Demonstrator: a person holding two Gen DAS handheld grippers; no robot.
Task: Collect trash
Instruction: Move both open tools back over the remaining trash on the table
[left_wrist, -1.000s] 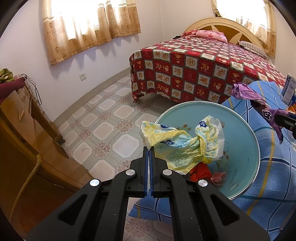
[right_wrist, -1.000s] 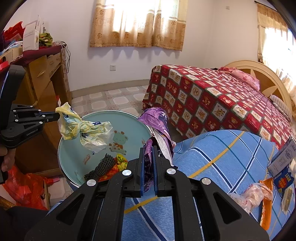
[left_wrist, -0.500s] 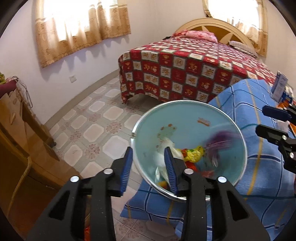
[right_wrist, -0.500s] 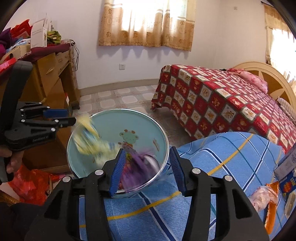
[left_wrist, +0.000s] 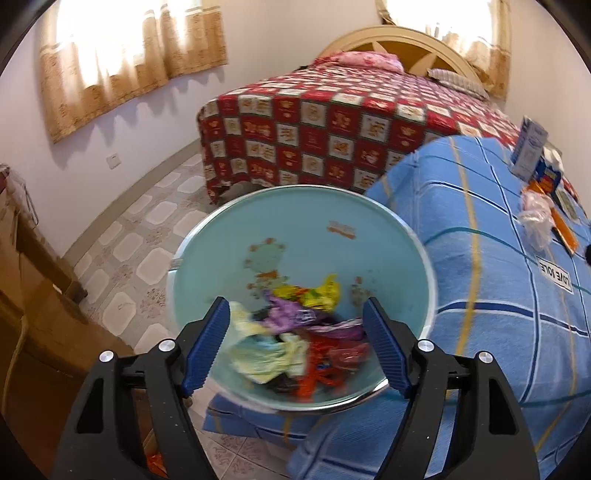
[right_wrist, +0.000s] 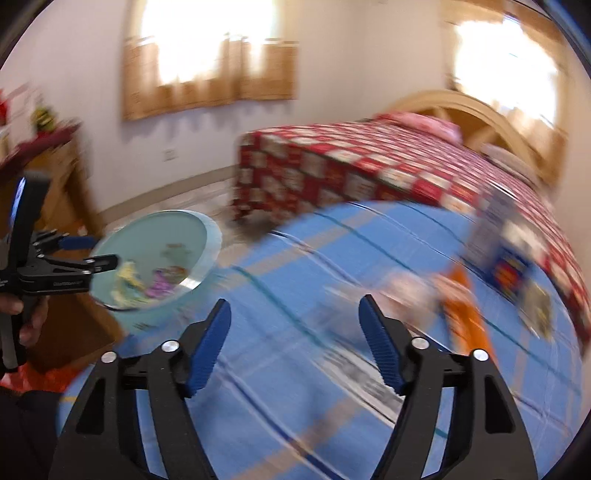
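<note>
Left gripper (left_wrist: 297, 347) fingers wide apart, opening, nothing held, poised over round pale-blue metal basin (left_wrist: 236, 236)

Crumpled yellow, purple, red wrappers (left_wrist: 295, 339) heaped in basin bottom

Right gripper (right_wrist: 295, 334) fingers wide apart, opening, empty, above blue plaid bedspread (right_wrist: 280, 376); view blurred

Basin rests at bedspread edge

More trash on bedspread: crumpled clear plastic bag (left_wrist: 535, 218), flat orange packet (left_wrist: 563, 230), white-blue carton (left_wrist: 528, 147)

Beyond: bed with red patchwork quilt (left_wrist: 332, 129)
</note>
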